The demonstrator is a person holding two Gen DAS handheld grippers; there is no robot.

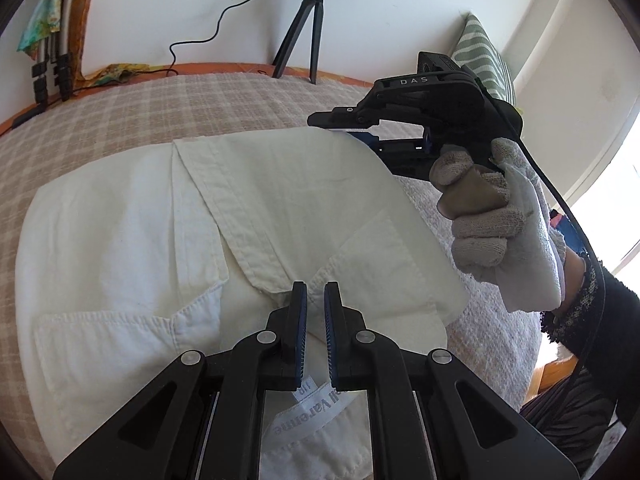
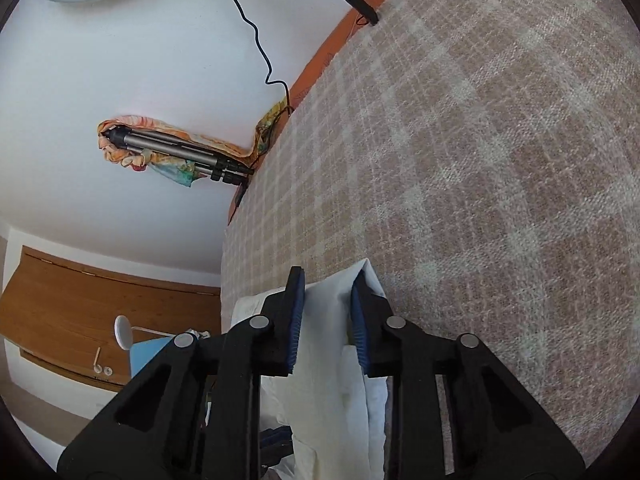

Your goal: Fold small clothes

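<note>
Left claw (image 1: 315,292) nearest: clenched down to a narrow slit, tips hovering over the neck opening of a white shirt (image 1: 280,184), just past the collar label (image 1: 308,412). No cloth visibly caught between the pads; touching the fabric or only above it, hard to say.

Shirt spread flat on the bed's checked cover (image 1: 140,108), front up, collar toward the camera, one side already lapped across the middle.

Likely handling: light, limp woven cotton, no stiffness beyond the collar and the stitched front band. Bound to sag and crease wherever unsupported, and to drag across the nubbly cover instead of sliding. Not fragile, not slippery. Best taken at seams, hem corners or the shoulder line, where doubled cloth gives the pads something to bite. A pinch of a single layer mid-panel would probably just raise a tent.

Farther off, at the shirt's far edge: right claw (image 1: 340,126), carried by a gloved hand (image 1: 492,216), narrowed onto a white fold. From its own camera, cloth filling the gap between both pads, so judged as grasping the shirt's edge, held slightly off the cover.

Beyond that: striped pillow (image 1: 484,60), then a black tripod (image 1: 304,32) against the wall.
</note>
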